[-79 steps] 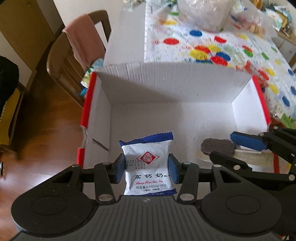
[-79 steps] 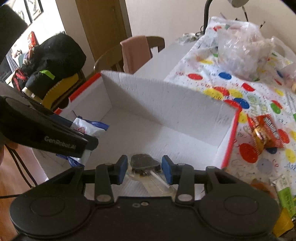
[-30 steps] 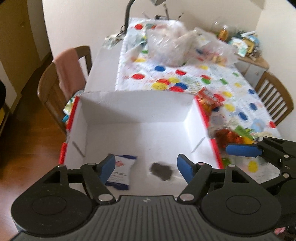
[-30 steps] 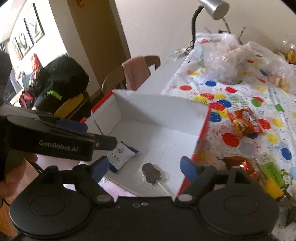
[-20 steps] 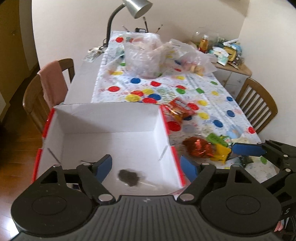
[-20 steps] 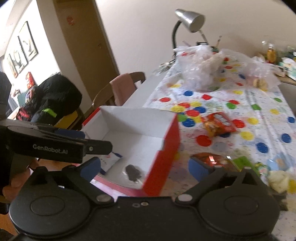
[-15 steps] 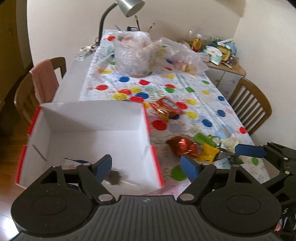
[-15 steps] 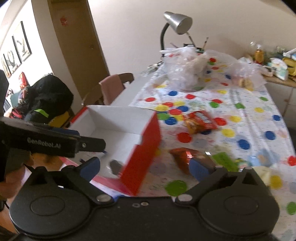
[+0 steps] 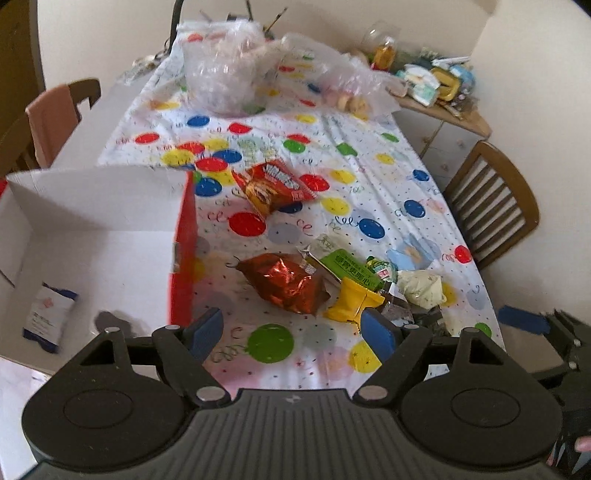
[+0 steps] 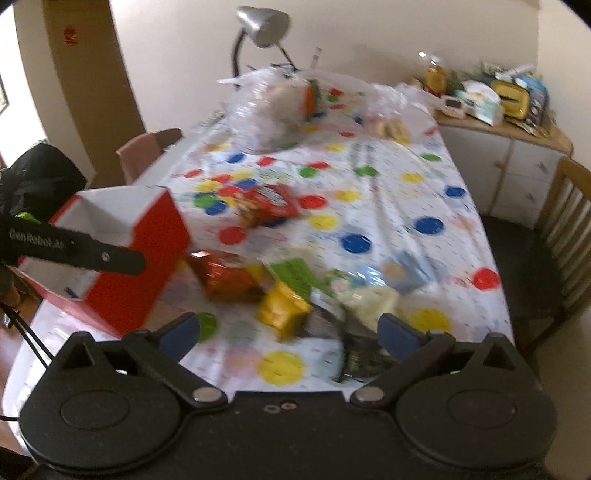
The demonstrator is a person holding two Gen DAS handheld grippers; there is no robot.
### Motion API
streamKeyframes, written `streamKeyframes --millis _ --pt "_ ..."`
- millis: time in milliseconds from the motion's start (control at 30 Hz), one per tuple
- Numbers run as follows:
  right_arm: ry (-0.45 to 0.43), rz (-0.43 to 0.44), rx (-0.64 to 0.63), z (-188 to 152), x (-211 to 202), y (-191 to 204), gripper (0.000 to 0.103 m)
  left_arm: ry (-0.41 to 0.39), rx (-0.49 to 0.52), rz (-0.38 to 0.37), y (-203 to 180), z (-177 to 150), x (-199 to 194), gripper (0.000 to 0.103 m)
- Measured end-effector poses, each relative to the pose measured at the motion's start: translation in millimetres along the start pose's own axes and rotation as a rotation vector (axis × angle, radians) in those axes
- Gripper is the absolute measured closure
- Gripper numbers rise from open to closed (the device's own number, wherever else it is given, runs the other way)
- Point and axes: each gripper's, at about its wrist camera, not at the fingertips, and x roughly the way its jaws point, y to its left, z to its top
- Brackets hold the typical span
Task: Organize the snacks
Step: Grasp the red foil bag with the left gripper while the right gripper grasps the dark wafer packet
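A red box with white inside (image 9: pixel 183 236) (image 10: pixel 162 236) stands at the table's left. In it lie a white-and-blue biscuit packet (image 9: pixel 48 317) and a dark lollipop (image 9: pixel 110 320). Loose snacks sit right of the box: a shiny red-brown bag (image 9: pixel 286 282) (image 10: pixel 229 277), a yellow packet (image 9: pixel 351 304) (image 10: pixel 282 308), a green packet (image 9: pixel 351 267) (image 10: pixel 295 275), a pale wrapped sweet (image 9: pixel 423 288) and an orange-red bag (image 9: pixel 273 184) (image 10: pixel 266 205). My left gripper (image 9: pixel 291 332) is open and empty, above the table edge near the shiny bag. My right gripper (image 10: pixel 290 332) is open and empty, near the yellow packet.
The spotted tablecloth (image 9: pixel 369 177) covers the table. Clear plastic bags (image 9: pixel 225 83) (image 10: pixel 269 107) and a desk lamp (image 10: pixel 258 26) stand at the far end. Wooden chairs (image 9: pixel 491 203) (image 10: pixel 569 229) flank the table. A cluttered cabinet (image 10: pixel 509 110) stands at the back right.
Both grippers let go of the biscuit packet and the lollipop in the box, opened, rose and swung right toward the loose snacks on the cloth.
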Motion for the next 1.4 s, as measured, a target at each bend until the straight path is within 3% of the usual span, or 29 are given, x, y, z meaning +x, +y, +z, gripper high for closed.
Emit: streamKeyframes --millis 333,767,1000,1233,1300,1400 --pt "0.095 -0.018 0.036 -17.2 40.4 -59.2 0.001 0.096 -0.179 0.048 -5.8 23.4 55.7 0.022" --pt "0.222 0.002 0.020 -15.5 91.4 -72.5 0.004 0.253 -0.423 0.106 19.5 49.0 133.0 0.022" --pt "0.288 -0.039 -0.022 -16.4 111.2 -66.9 0.011 0.321 -0.451 0.136 23.3 53.4 158.6 0.022" --pt "0.321 -0.049 -0.048 -19.6 118.1 -64.7 0.023 0.332 -0.451 0.117 21.9 54.0 168.1 0.022" --pt "0.316 -0.052 -0.058 -19.9 117.8 -64.4 0.024 0.335 -0.451 0.111 21.5 52.5 168.7 0.032" --pt "0.311 -0.059 -0.071 -20.7 116.9 -63.3 0.028 0.337 -0.455 0.109 21.5 50.0 169.4 0.036"
